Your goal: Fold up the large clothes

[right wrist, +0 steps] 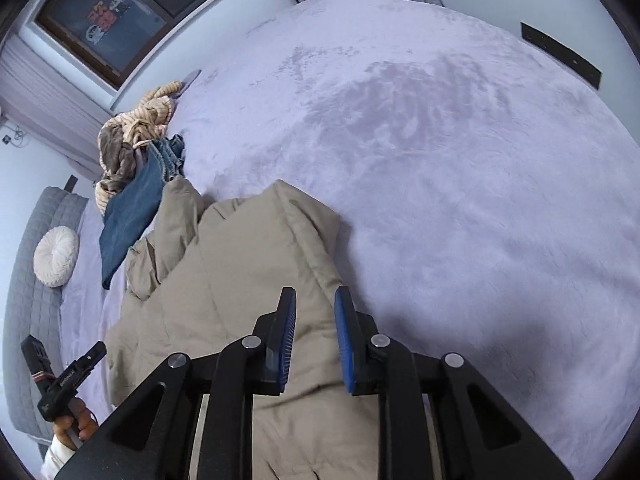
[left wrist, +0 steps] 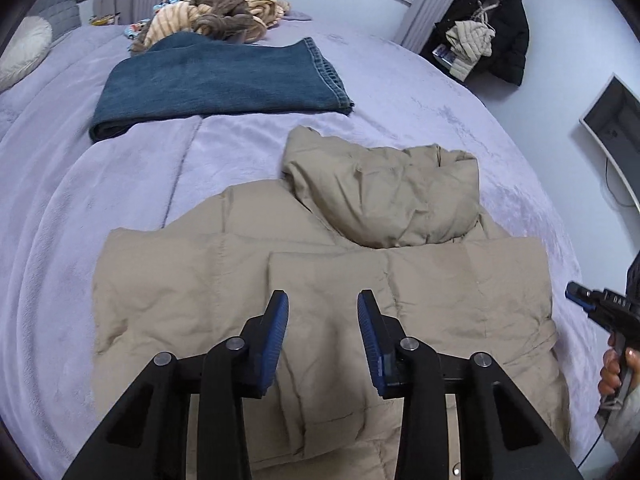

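A beige puffer jacket (left wrist: 320, 280) lies flat on the lavender bed cover (left wrist: 100, 200), sleeves folded in, its hood (left wrist: 384, 192) at the far end. My left gripper (left wrist: 323, 298) hovers open and empty over the jacket's middle. In the right wrist view the jacket (right wrist: 240, 264) lies below; my right gripper (right wrist: 315, 294) is open and empty over its right edge. The right gripper also shows at the right edge of the left wrist view (left wrist: 600, 306), and the left gripper at the lower left of the right wrist view (right wrist: 72, 376).
Folded blue jeans (left wrist: 216, 80) lie beyond the jacket. A heap of striped and brown clothes (left wrist: 224, 12) sits at the far bed edge. A round white cushion (right wrist: 56, 256) leans on the grey headboard (right wrist: 28, 312). Dark coats (left wrist: 492, 28) hang by the wall.
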